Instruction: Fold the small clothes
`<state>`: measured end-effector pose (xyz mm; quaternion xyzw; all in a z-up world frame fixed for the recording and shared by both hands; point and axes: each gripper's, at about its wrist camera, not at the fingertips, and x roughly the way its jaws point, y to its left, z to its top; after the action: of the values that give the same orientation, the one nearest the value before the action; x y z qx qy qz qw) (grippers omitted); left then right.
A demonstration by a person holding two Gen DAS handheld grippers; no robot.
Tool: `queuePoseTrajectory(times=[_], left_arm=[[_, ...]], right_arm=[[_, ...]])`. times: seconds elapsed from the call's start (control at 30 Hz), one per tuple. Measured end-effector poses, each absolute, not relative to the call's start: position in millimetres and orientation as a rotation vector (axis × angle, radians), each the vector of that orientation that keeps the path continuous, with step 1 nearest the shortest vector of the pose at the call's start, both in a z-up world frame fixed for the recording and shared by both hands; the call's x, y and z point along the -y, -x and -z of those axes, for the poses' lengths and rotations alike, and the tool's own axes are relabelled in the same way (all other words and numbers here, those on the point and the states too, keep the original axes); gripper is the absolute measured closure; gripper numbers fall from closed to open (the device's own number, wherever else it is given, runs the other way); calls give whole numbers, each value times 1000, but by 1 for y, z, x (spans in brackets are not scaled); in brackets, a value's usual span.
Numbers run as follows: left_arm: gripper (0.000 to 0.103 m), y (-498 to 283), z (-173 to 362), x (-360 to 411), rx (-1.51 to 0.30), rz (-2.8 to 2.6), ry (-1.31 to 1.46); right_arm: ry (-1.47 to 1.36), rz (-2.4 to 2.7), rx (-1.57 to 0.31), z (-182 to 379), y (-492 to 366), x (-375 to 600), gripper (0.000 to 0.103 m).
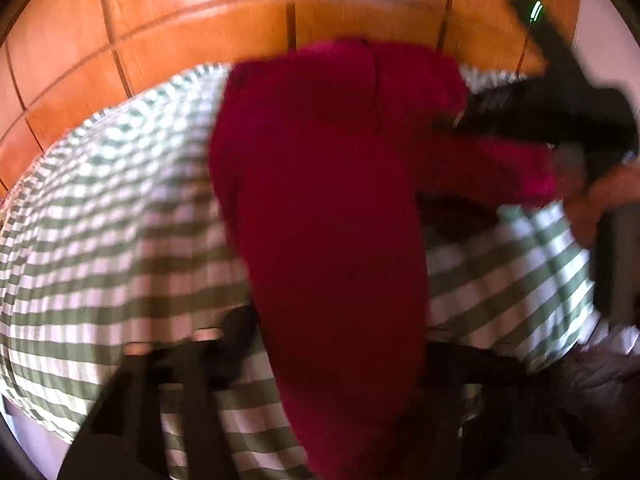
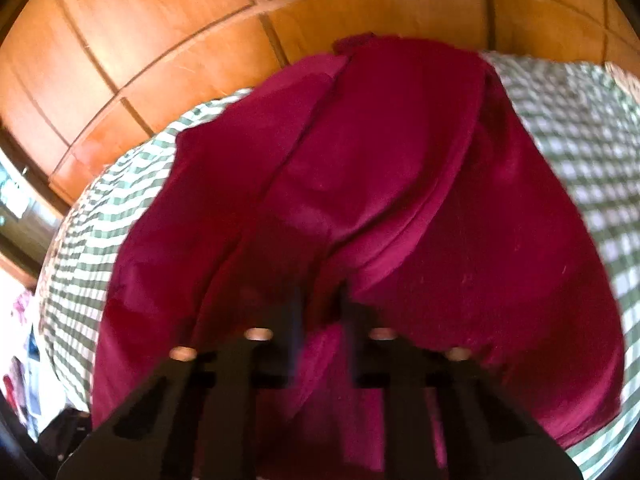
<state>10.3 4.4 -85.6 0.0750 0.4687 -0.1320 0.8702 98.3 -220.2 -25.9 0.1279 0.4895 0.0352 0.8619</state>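
A crimson-red cloth garment (image 2: 380, 184) lies spread over a surface covered with a green-and-white checked cloth (image 1: 120, 208), which may be a bed or a tabletop; the pictures do not settle which. Behind its far edge stands a glossy panelled wall of orange-brown wood (image 1: 192, 20). In the left wrist view, which is heavily blurred, the garment runs as a long band from the far edge of the checked cloth down to the near edge, with a flap or sleeve reaching out towards the right.

The right tongs (image 2: 320, 308) are black, and their two fingers stand close together with a fold of the red fabric pinched between the tips; the cloth bunches into ridges that fan away from that point towards the far edge. The same tool shows in the left wrist view as a dark shape at the right side of the garment, with a person's hand (image 1: 600, 196) gripping its handle.

The left tongs (image 1: 320, 340) sit at the near edge. Only the black left finger (image 1: 236, 332) can be made out beside the red band, while the fabric covers the other side, so the tips appear closed on the garment, though blur hides the contact itself.
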Motion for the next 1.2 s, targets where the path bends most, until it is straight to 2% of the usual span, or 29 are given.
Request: queuePoseTrajectory(times=[0.03,0.07,0.27,0.37,0.4,0.63,0.73,0.77,0.8,0.83,0.9,1.0,1.07,1.13,1.17,1.2], left_arm=[[93,-12,86,-6,-979,263,-160],[94,-13,83,-10,-969,268,-137],[95,-36,16,-70,-823,291,137],[95,-73,-17,-105,-752,227,215],[95,-90,-31,-117,-723,193,234],[95,-211,-91,-165,-625,-101,230],[90,-255,-99,-174,-643,-267,219],[79,-267,-96,-179,-655,-283,240],[57,-273,-92,-182,-668,-303,268],[50,-267,-89,-183,-667,-318,292],[38,-257,-80,-187,-653,-291,320],[38,-240,-48,-173,-714,-192,316],[38,-225,-29,-162,-757,-121,322],[38,-201,-2,-149,-820,-27,341],[38,-188,14,-141,-857,14,352],[38,-181,24,-137,-878,40,361]], right_arm=[[-268,-87,-1018,20,-97,223,95],[-271,-104,-984,6,-92,230,95],[-261,-34,-817,-59,-77,295,95],[-232,125,-748,-83,-83,351,100],[-225,178,-737,-87,-88,369,103],[-167,578,-745,-85,-144,491,103],[-232,626,-767,-79,-154,521,103],[-255,609,-767,-78,-151,523,103],[-260,587,-771,-77,-149,522,92],[-257,565,-779,-75,-147,519,59],[-267,476,-780,-72,-131,500,24],[-274,304,-824,-62,-114,464,23],[-281,184,-888,-50,-106,435,16],[-181,155,-966,-32,-107,407,16],[-87,177,-1012,-20,-110,395,30],[1,196,-1070,-8,-115,386,73]])
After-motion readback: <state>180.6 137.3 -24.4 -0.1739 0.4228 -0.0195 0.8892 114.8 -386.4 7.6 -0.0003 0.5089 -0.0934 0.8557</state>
